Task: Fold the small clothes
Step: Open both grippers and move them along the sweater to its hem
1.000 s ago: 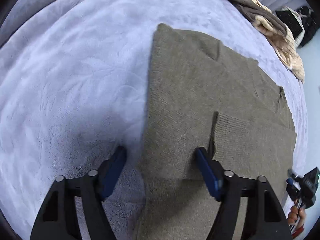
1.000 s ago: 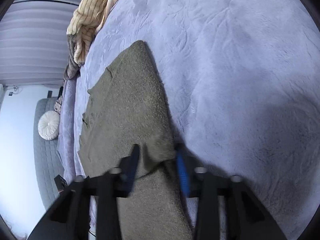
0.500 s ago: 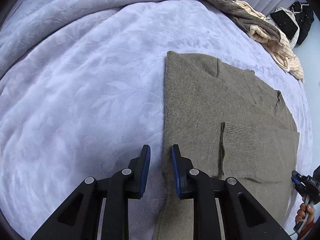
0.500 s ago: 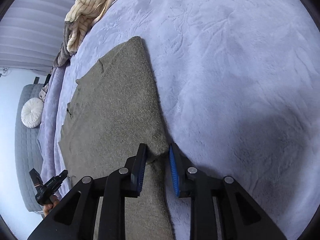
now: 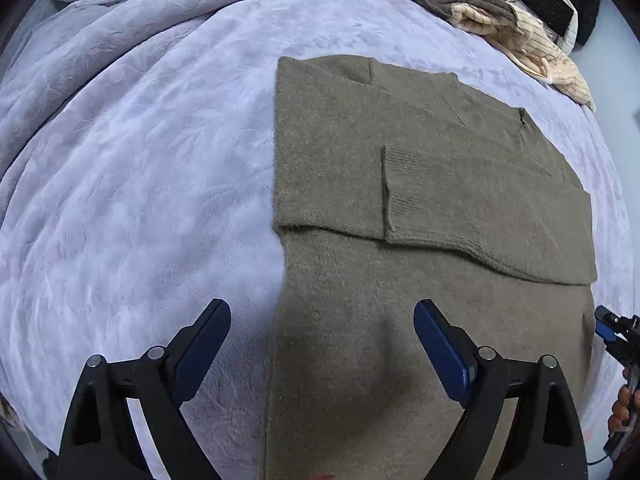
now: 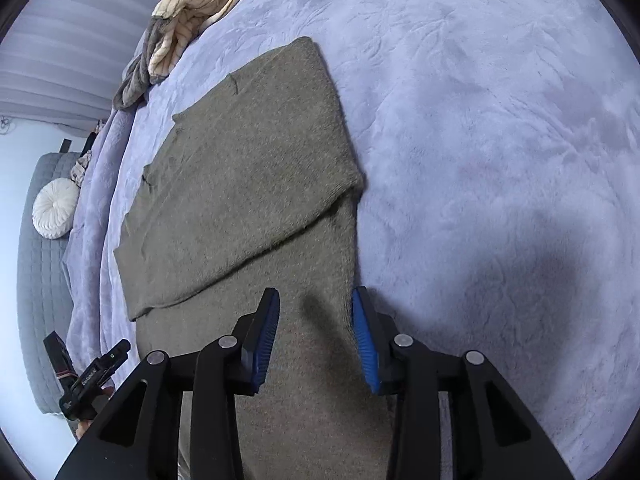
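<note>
Left wrist: sweater (image 5: 420,208) beneath parted jaws

Your left wrist camera looks steeply down over the sweater's (image 5: 420,200) left edge, close above the blanket (image 5: 140,160). Your right camera looks down its right edge, facing leftward. Both share the folded sweater and striped clothes pile (image 6: 192,8).

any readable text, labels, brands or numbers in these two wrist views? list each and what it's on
Left gripper, seen at the lower left edge of the right wrist view: pale lettering on its black body, too small and blurred to read.
Olive sweater: no tag, label or print visible.
Lavender blanket: embossed leaf pattern only, no text.
Striped cream garment: stripes only.
Nothing legible in either view.
</note>
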`<action>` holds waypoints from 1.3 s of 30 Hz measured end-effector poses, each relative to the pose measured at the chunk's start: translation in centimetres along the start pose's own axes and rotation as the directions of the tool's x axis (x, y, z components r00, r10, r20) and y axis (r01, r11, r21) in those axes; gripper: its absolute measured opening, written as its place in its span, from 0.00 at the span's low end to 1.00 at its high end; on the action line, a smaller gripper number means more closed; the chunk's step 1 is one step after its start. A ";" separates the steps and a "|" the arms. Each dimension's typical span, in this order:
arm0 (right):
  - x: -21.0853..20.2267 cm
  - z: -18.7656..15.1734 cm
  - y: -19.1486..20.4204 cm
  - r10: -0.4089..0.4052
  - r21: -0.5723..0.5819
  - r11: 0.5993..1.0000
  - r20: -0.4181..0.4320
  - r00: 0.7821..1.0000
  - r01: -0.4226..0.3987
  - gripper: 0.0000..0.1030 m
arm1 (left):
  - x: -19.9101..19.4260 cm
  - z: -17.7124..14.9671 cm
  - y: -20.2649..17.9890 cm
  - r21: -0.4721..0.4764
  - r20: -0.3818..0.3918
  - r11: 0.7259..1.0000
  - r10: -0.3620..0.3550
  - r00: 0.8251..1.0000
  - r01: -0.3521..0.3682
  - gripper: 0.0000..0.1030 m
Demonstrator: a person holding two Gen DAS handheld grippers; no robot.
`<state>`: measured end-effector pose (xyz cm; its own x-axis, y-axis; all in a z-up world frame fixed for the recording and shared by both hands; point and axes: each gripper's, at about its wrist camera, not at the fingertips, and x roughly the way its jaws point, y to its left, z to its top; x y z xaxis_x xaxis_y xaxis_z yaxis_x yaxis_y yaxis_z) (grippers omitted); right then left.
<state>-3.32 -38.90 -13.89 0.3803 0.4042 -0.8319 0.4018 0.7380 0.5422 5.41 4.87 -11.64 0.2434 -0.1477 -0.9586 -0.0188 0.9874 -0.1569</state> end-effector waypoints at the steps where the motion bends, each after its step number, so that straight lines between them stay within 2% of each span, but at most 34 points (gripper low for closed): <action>1: -0.1 -0.4 0.5 -0.005 -0.015 1.000 -0.001 1.000 0.005 0.42 | 0.0 -0.3 -0.3 0.006 -0.007 1.000 0.002 1.000 -0.002 0.90; 6: -0.6 -1.8 2.3 -0.039 -0.082 0.996 -0.006 0.999 0.039 0.51 | -0.2 -1.8 -0.4 0.002 -0.049 1.000 -0.010 0.999 0.010 0.90; 12: -1.8 -3.4 3.3 -0.081 -0.108 0.991 -0.007 0.997 0.080 0.52 | -0.4 -3.7 0.4 -0.017 -0.114 1.000 -0.015 0.993 0.013 0.90; 17: -2.1 -5.2 2.7 -0.110 -0.074 0.992 -0.042 0.993 0.107 0.52 | -0.7 -5.5 0.8 -0.005 -0.161 1.000 0.012 0.987 -0.013 0.90; 27: -1.2 -9.5 5.4 -0.095 -0.126 0.989 -0.163 0.982 0.075 0.52 | -0.9 -8.6 -0.3 0.061 -0.240 0.998 0.039 0.970 -0.025 0.90; 32: -0.5 -11.4 7.1 -0.095 -0.163 0.985 -0.221 0.971 0.059 0.52 | -1.4 -9.4 -1.4 0.092 -0.260 0.996 0.010 0.965 0.014 0.90; 39: 0.0 -12.9 8.6 -0.110 -0.198 0.978 -0.263 0.959 0.058 0.52 | -2.5 -10.1 -1.4 0.112 -0.266 0.993 0.004 0.964 0.026 0.90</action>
<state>-10.60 -25.54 -10.75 0.1014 0.4484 -0.8881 0.2500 0.8525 0.4590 -4.99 3.32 -11.46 -0.0230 -0.1529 -0.9880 0.0964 0.9833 -0.1544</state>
